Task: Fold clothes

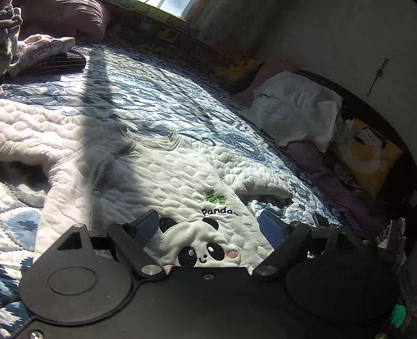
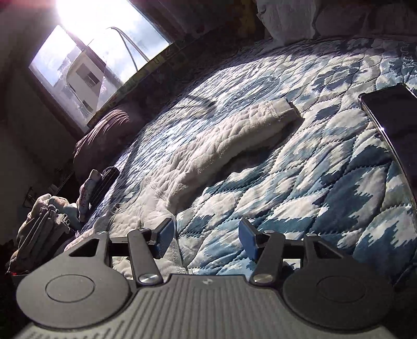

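Observation:
A white quilted child's top [image 1: 161,180] with an embroidered panda and the word "panda" lies spread flat on the blue and white patterned bed quilt [image 1: 156,86]. My left gripper [image 1: 208,229] hovers open over its lower hem, blue pads on either side of the panda patch. In the right wrist view one long sleeve [image 2: 221,140] stretches out across the quilt [image 2: 312,182], its cuff at the far end. My right gripper [image 2: 206,237] is open near the garment's side edge, its left pad over white fabric, nothing held.
A white crumpled cloth [image 1: 294,109] and a yellow cushion [image 1: 370,151] lie along the bed's right side. Folded clothes [image 1: 47,54] and a pillow [image 1: 70,18] sit at the far left. A dark phone-like slab [image 2: 393,125] rests at right. A window [image 2: 99,52] glares brightly.

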A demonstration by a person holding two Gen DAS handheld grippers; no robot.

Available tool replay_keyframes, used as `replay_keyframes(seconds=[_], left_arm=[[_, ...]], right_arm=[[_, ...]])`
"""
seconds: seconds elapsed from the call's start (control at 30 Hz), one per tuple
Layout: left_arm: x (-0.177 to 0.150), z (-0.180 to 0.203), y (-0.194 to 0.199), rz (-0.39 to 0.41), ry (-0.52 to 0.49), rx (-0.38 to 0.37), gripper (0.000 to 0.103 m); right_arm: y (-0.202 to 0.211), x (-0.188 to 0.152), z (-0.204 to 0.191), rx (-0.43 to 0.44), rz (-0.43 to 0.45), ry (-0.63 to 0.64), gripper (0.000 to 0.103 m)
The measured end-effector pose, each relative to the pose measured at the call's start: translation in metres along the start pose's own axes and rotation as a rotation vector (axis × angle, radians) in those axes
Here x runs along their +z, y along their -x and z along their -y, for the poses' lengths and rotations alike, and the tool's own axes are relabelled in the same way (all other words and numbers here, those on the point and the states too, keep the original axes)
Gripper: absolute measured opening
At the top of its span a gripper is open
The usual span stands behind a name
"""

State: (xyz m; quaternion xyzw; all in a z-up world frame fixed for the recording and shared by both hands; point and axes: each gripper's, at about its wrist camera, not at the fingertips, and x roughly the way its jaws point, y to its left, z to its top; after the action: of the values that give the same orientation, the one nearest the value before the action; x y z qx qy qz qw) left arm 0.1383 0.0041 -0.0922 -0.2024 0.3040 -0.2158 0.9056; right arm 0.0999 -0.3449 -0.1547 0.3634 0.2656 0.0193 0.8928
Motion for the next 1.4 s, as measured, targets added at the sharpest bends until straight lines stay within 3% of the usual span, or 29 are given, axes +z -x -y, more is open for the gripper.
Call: replay_keyframes(seconds=[0.13, 0.3, 0.43, 0.47, 0.53, 0.63, 0.67, 0.77, 0.83, 1.03, 1.17, 1.4], left_arm=[[0.013, -0.020, 0.001, 0.045, 0.059, 0.041, 0.086], [0.028, -0.053, -0.009, -0.014, 0.164, 0.071, 0.087], [0.042, -0.057, -0.009, 0.048, 0.133, 0.194, 0.102], [0.046, -0.059, -0.008, 0.060, 0.120, 0.191, 0.102], [0.049, -0.062, -0.007, 0.069, 0.107, 0.155, 0.102], [0.050, -0.063, -0.007, 0.068, 0.068, 0.176, 0.102], [0.050, -0.063, -0.006, 0.072, 0.051, 0.182, 0.102], [0.050, -0.064, -0.003, 0.081, 0.024, 0.165, 0.102], [0.049, -0.062, 0.002, 0.106, -0.007, 0.208, 0.102], [0.053, -0.082, 0.013, 0.126, 0.093, 0.168, 0.102], [0.054, -0.091, 0.024, 0.149, 0.160, 0.129, 0.102], [0.053, -0.107, 0.038, 0.183, 0.292, 0.059, 0.102]], right_arm=[[-0.020, 0.028, 0.029, -0.024, 0.068, -0.189, 0.059], [-0.052, 0.054, 0.052, -0.023, 0.152, -0.370, 0.059], [-0.077, 0.065, 0.059, -0.011, 0.194, -0.477, 0.058], [-0.082, 0.066, 0.060, -0.010, 0.201, -0.501, 0.057], [-0.093, 0.069, 0.060, -0.010, 0.197, -0.520, 0.047], [-0.106, 0.072, 0.056, -0.022, 0.200, -0.498, 0.032], [-0.108, 0.074, 0.053, -0.025, 0.202, -0.477, 0.024], [-0.103, 0.080, 0.039, 0.014, 0.242, -0.414, 0.012], [-0.097, 0.084, 0.021, 0.034, 0.280, -0.357, 0.011], [-0.064, 0.089, -0.060, 0.108, 0.341, -0.011, 0.010], [-0.054, 0.069, -0.115, 0.146, 0.299, 0.302, 0.010], [-0.105, -0.012, -0.205, 0.082, 0.138, 0.852, 0.010]])
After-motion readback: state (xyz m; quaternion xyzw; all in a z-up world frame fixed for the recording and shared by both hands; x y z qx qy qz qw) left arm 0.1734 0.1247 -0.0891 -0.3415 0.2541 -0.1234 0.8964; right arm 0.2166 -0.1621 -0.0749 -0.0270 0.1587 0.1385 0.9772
